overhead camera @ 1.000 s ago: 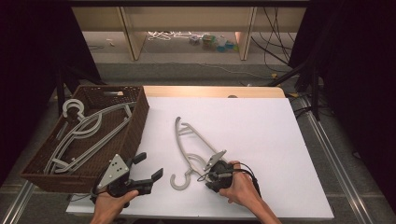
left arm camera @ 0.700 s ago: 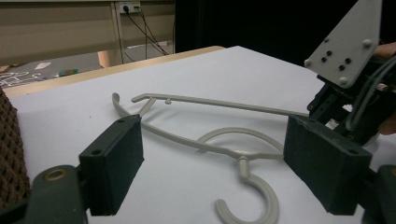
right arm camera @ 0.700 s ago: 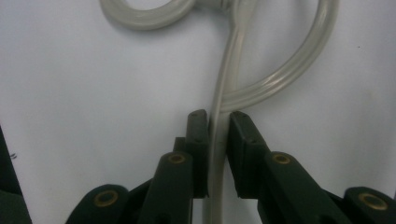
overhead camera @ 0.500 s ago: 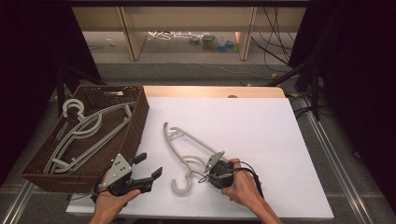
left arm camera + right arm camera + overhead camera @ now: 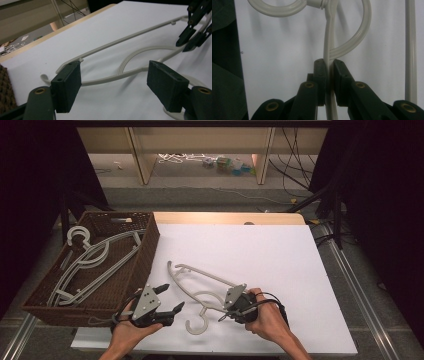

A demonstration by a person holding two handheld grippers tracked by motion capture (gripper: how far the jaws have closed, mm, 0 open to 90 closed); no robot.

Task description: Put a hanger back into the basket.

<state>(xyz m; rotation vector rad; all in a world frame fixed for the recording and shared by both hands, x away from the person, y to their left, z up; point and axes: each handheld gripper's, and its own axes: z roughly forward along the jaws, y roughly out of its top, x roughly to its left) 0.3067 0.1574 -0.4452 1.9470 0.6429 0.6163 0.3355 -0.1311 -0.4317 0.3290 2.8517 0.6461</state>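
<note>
Both forearms come in from the near edge of the white table top [image 5: 280,250], hands low and wrapped around the tools. The right gripper [image 5: 227,312] sits near the middle of that near edge, pointing left and a bit away, and its jaws are pinched tight on the pale grey plastic clothes hanger [image 5: 200,285]; the right gripper view [image 5: 328,72] shows the two black pads squeezing a thin bar of the hanger [image 5: 329,45] just below where the curved neck branches off. The hanger lies flat-ish on the table, hook end toward the near edge, its long arm running off to the far left toward the basket.

The left gripper [image 5: 170,301] is held just left of the hanger's hook, close to the near right corner of the brown woven wicker basket [image 5: 145,265]. Its jaws are spread wide with nothing between them; in the left gripper view [image 5: 113,82] the hanger [image 5: 120,45] lies on the table beyond the gap between the pads.

Can't make out any writing or labels anywhere.

Room-wise: the far and right parts of the table are wide open. The basket sits against the left edge with more grey hangers [image 5: 90,265] lying inside it.
</note>
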